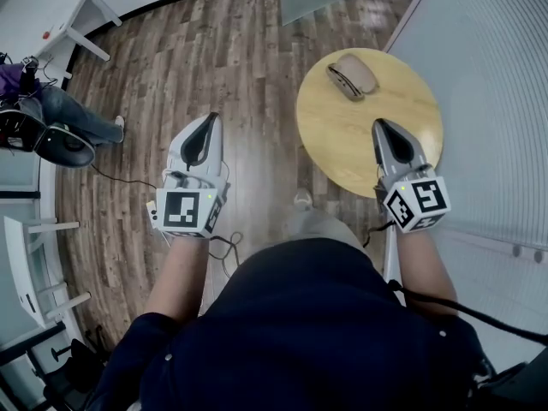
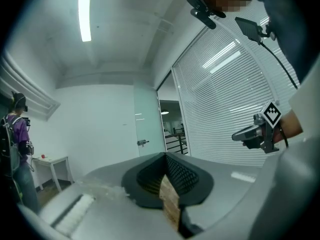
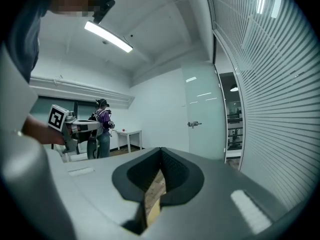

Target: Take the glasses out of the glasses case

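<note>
A tan, closed glasses case point(image 1: 352, 75) lies on the far side of a round wooden table point(image 1: 342, 139). My right gripper point(image 1: 378, 124) hovers over the table's near edge, well short of the case, jaws shut with nothing in them. My left gripper point(image 1: 210, 118) hangs over the wooden floor to the left of the table, also shut and empty. In the left gripper view the left gripper point(image 2: 164, 155) has its jaw tips together, and the right gripper point(image 2: 237, 135) shows off to the right. In the right gripper view the right gripper point(image 3: 161, 149) has its tips meeting too. The case is hidden in both gripper views.
A wall of white blinds point(image 1: 488, 84) runs along the right, close to the table. A person in purple point(image 3: 102, 126) stands at the far left beside a small white table point(image 3: 127, 134). A glass door point(image 3: 202, 114) is ahead. A cable point(image 1: 128, 178) trails on the floor.
</note>
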`<state>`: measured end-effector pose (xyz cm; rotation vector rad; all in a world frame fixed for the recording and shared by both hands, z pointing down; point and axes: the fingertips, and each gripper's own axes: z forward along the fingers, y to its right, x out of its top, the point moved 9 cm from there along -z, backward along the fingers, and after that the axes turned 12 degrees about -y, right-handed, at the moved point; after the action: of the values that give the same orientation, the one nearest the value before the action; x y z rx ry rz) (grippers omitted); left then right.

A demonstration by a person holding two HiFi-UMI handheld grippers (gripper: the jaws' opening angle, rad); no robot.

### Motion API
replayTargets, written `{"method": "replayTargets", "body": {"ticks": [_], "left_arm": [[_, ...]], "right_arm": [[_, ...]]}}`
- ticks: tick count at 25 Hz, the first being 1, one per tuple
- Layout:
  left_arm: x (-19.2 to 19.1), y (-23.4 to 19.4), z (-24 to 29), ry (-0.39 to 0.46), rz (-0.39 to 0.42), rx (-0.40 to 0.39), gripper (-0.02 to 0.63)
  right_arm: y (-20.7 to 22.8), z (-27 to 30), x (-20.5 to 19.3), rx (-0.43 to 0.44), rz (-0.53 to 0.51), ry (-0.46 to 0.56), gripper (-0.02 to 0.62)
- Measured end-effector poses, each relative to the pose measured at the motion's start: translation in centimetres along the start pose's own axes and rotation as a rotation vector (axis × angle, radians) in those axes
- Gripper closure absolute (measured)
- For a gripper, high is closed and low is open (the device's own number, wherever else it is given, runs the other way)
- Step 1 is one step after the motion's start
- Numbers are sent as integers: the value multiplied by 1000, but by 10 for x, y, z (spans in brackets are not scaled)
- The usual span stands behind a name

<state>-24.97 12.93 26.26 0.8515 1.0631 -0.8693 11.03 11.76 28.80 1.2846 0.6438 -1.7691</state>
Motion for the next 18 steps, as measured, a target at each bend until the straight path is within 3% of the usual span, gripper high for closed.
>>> {"method": "replayTargets", "body": {"ticks": [5,13,18], "left_arm": [[25,-12,45,2,14,28,600],[15,-23,89,-31,2,46,600],[26,-40,117,-33,0,18,600]], "right_arm": [[37,41,18,16,-34,6,586],[66,92,21,50,-34,-13,586],[76,109,36,28,-38,-38,586]]}}
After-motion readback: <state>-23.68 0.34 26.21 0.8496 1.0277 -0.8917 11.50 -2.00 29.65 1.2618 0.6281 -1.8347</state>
